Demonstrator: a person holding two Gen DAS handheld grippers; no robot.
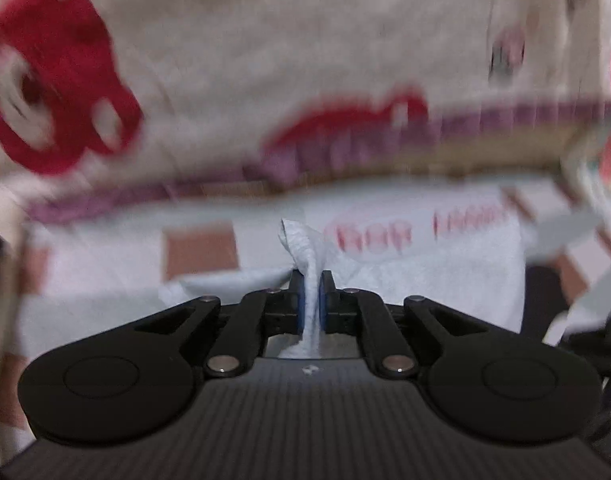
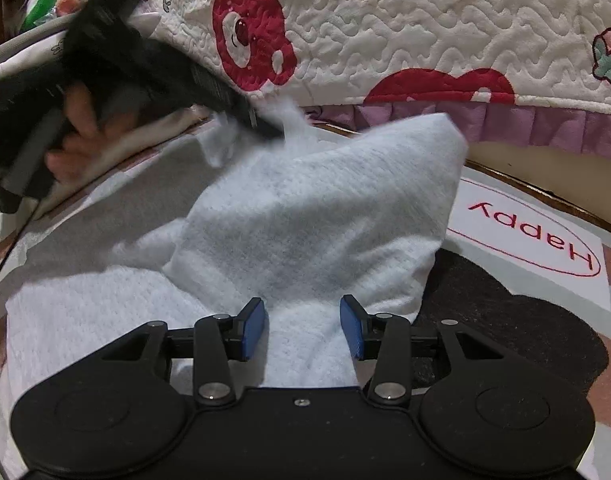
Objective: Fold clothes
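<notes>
A pale blue knitted garment (image 2: 313, 208) lies partly folded on the table, one flap raised toward the back. In the left wrist view my left gripper (image 1: 313, 300) is shut on a pinched ridge of this pale blue cloth (image 1: 305, 256). The same left gripper (image 2: 273, 128) shows in the right wrist view at the upper left, blurred, held by a hand (image 2: 81, 120) and pulling the garment's far corner up. My right gripper (image 2: 303, 326) is open just above the garment's near part, its blue pads (image 2: 255, 328) apart with cloth beneath them.
A quilted cream blanket with red bear prints (image 2: 425, 32) and a purple ruffle (image 2: 545, 128) hangs behind the table. A white mat with the red word "Happy" (image 2: 533, 236) lies at the right, next to a dark round mat (image 2: 513, 320). A green object (image 2: 45, 0) sits far left.
</notes>
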